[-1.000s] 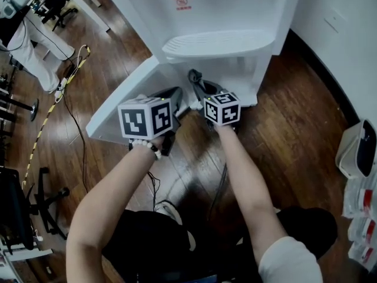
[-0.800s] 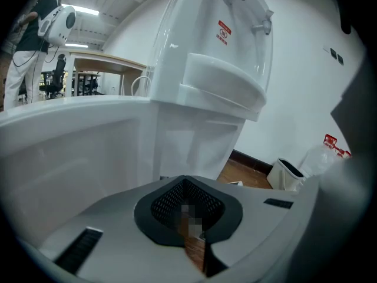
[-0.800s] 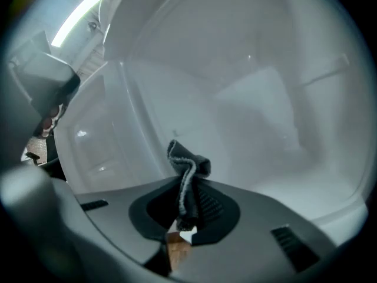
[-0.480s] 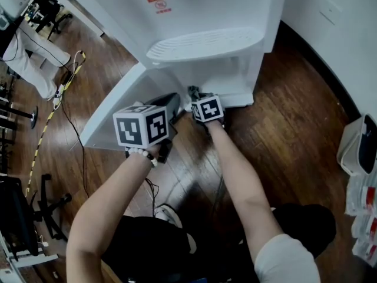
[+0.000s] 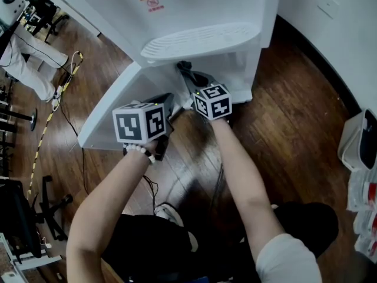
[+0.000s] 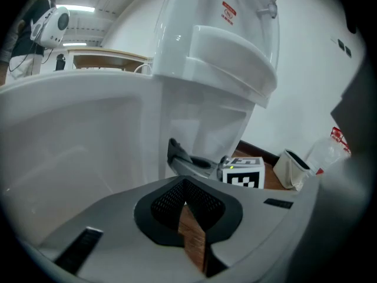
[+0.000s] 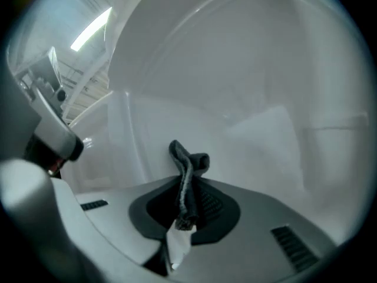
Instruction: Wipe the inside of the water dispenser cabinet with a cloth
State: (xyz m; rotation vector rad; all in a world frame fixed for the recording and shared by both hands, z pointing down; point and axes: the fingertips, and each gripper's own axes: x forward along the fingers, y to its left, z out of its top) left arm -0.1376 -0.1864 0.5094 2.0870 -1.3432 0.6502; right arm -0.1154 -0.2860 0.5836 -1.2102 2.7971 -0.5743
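Right gripper (image 7: 184, 214) pinches the dark cloth (image 7: 187, 170) inside the water dispenser (image 5: 206, 10) cabinet, just under the drip tray (image 5: 200, 40).

On my feed the dispenser's door (image 5: 112, 114) stands open to its left. My right forearm (image 5: 238, 170) reaches straight toward the dispenser's base, and the cloth pokes up past the jaw tips against the white inner wall. Left gripper (image 6: 185, 188), jaws pressed together on nothing, hovers in front of the dispenser beside that door.
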